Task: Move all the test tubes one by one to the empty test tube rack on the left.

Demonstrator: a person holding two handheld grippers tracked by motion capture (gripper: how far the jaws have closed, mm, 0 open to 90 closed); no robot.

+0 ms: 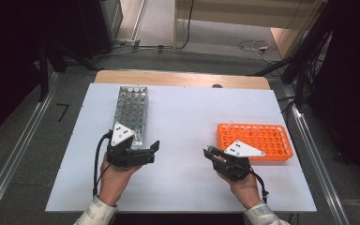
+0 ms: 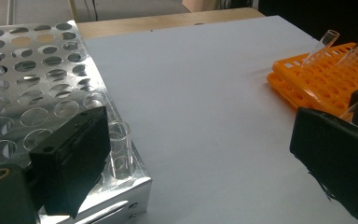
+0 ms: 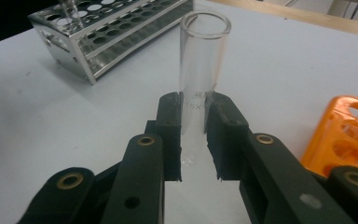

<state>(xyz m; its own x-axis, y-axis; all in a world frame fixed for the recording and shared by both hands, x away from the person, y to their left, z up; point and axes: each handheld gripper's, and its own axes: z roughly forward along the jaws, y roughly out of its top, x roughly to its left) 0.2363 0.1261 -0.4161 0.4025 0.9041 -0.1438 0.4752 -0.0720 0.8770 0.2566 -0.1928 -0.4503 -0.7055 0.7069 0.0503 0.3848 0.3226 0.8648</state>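
My right gripper [image 3: 196,116] is shut on a clear glass test tube [image 3: 204,56], which stands upright between its pads above the white table. In the high view this gripper [image 1: 211,152] is just left of the orange tube rack [image 1: 255,140]. My left gripper [image 2: 200,135] is open, with its left jaw over the near corner of the metal tube rack [image 2: 37,79]. A glass tube [image 2: 120,149] stands in a hole at that corner, beside the jaw. From above, the left gripper [image 1: 153,152] sits at the metal rack's [image 1: 132,110] near end.
Two more glass tubes [image 2: 324,44] lean in the orange rack [image 2: 321,79]. A white sheet [image 1: 187,117] covers the table, with a wooden edge [image 1: 183,77] at the back. Bare sheet lies between the two racks. Cables run across the floor beyond.
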